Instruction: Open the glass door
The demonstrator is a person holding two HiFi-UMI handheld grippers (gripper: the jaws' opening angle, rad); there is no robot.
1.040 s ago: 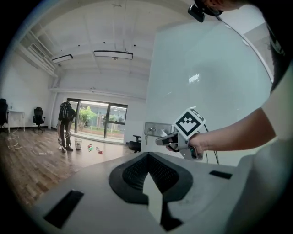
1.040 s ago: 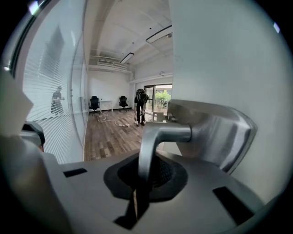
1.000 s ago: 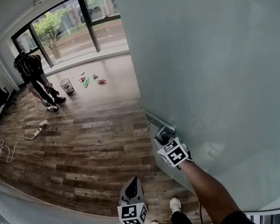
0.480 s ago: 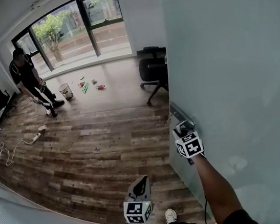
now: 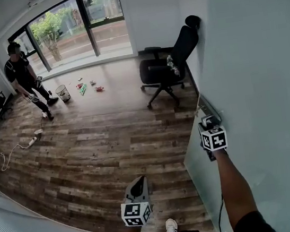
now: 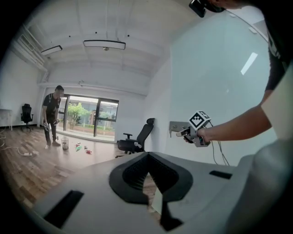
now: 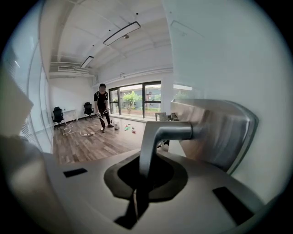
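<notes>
The frosted glass door (image 5: 256,70) fills the right of the head view, swung open, with its edge facing me. Its metal lever handle (image 7: 158,137) comes out of a steel plate (image 7: 219,132) and runs down between the jaws of my right gripper (image 7: 139,183), which is shut on it. In the head view that right gripper (image 5: 206,125) sits at the door's edge beside the handle plate (image 5: 208,110). My left gripper (image 5: 138,182) hangs low in the middle over the wooden floor, shut and holding nothing. The left gripper view shows its jaws (image 6: 151,183) together, and the right gripper (image 6: 185,134) at the door (image 6: 215,91).
A black office chair (image 5: 167,66) stands just past the door's edge. A person (image 5: 21,71) stands at the far left near a small bucket (image 5: 62,92) and scattered items (image 5: 84,86). A power strip with cable (image 5: 30,140) lies at left. Another frosted panel (image 5: 32,230) borders the lower left.
The door has swung rightward with my right gripper on the handle, uncovering the office chair behind it. The left gripper stayed low in the middle. The far person shifted a little.
</notes>
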